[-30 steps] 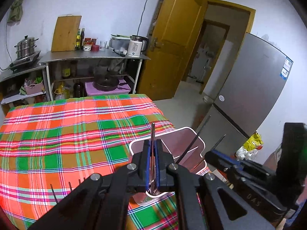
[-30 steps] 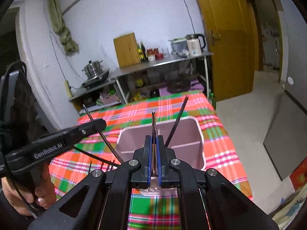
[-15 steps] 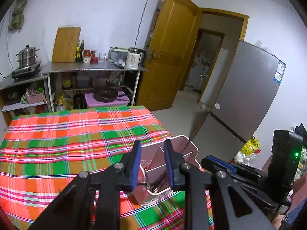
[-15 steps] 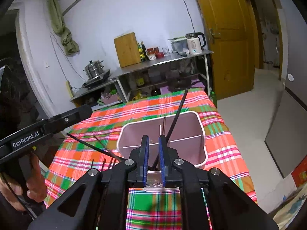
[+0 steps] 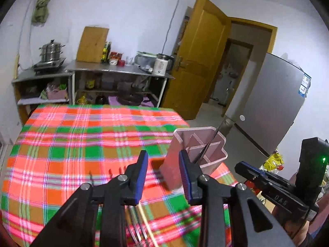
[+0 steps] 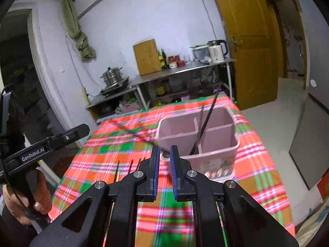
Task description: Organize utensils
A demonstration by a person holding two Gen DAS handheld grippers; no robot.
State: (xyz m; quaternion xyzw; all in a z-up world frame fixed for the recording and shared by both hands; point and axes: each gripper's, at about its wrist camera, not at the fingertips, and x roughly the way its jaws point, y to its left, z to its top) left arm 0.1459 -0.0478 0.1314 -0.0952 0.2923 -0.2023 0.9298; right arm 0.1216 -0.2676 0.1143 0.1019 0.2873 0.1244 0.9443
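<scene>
A pink divided utensil holder stands on the plaid tablecloth, with thin black chopsticks leaning upright in its compartments. My right gripper hovers just in front of it, jaws a narrow gap apart with nothing between them. In the left wrist view the holder is to the right, beside my left gripper, whose jaws are opening and empty. Loose chopsticks and fork tines lie on the cloth below the left gripper. More dark utensils lie left of the holder.
A hand holds the left gripper at the left edge of the right wrist view. Behind the table stand metal shelves with a pot, a cutting board and a kettle. A wooden door and a grey fridge are on the right.
Both grippers were shut on thin utensils over the holder; both have let go and their jaws stand apart. Both have pulled back from the holder, the left one shifting leftward.
</scene>
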